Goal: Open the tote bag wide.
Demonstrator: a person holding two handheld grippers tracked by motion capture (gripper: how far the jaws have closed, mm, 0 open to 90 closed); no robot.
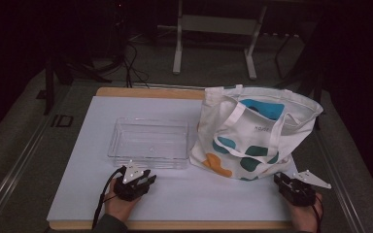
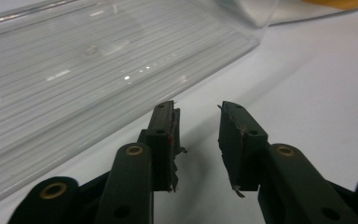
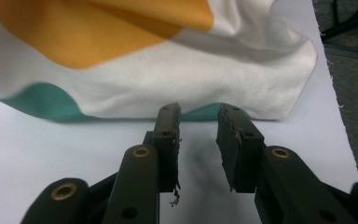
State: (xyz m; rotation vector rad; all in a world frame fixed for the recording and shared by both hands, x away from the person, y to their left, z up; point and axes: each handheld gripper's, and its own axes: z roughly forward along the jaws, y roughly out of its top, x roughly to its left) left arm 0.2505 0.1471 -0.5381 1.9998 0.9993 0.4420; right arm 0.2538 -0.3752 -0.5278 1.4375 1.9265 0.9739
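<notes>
Tray [image 1: 148,143] on table [image 1: 77,194], left of bag [image 1: 252,133].

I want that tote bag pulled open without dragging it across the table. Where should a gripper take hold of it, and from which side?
Probably one of the looped handles draped down the front face of the tote bag. It is a thin flat strap that two jaws could close across. Come from the near side with the right gripper, which sits open at the bag's near right corner.

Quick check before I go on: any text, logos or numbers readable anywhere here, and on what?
Tote bag: a short line of small grey print on its inner panel near the handles, too small and blurred to read.
Clear plastic tray: no text.
Hand-held grippers: no markings readable.
</notes>
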